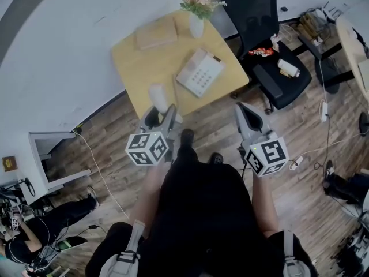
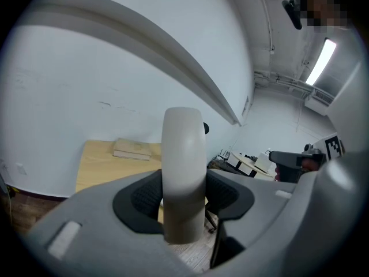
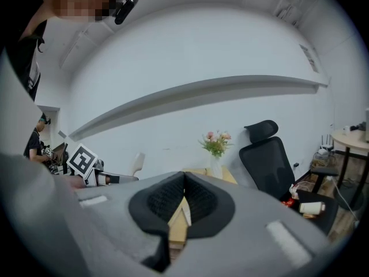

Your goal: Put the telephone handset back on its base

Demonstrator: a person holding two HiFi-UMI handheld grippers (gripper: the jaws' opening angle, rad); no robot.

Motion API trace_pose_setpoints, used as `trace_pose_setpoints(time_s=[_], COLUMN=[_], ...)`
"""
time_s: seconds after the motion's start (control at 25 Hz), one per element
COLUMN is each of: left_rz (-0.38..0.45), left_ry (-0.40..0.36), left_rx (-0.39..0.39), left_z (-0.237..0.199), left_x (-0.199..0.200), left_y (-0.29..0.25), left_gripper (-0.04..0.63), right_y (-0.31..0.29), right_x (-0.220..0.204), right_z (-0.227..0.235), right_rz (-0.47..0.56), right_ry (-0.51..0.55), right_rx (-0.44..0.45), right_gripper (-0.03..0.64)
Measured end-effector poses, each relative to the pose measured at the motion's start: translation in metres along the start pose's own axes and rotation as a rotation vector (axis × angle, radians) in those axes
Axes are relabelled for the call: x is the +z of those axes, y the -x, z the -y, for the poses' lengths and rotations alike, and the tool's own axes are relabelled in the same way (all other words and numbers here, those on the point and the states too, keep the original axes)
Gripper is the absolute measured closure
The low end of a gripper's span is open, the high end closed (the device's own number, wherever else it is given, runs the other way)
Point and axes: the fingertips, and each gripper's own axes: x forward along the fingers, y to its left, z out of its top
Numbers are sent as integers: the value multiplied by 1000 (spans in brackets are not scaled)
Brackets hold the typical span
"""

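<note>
Slippage is the main worry: the handset is a smooth, cream-coloured bar with rounded edges. The left gripper clamps it only across its lower part, between dark ribbed pads, so most of its length stands free above the jaws. A quick swing or a knock against the table could, I judge, turn it in the grip or let it drop onto the wood-plank floor. The base lies flat between the table's middle and its near edge, toward the corner beside the black mesh chair. It is a pale, slab-like plastic unit with a keypad. Coming down askew could leave the handset resting off its cradle, or nudge the light base toward that edge. The right gripper has its jaws pressed together with nothing between them, held above the floor well short of the table. The tabletop is matt, light wood with rounded corners. A thin tan book lies by the far edge, and a white vase of pink flowers stands at the far corner, tall enough to tip if a reach overshoots.
</note>
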Motion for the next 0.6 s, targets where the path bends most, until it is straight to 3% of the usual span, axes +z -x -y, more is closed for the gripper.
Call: trace_pose_setpoints(time_s=[0.6], left_rz=[-85], left_ry=[-55], left_rx=[-131], left_z=[-58], left_x=[35], left_y=[-78], left_gripper=[374], right_y=[-67], right_x=[5], right_z=[7], right_rz=[-3], right_ry=[-29], right_rx=[-155], right_gripper=[614])
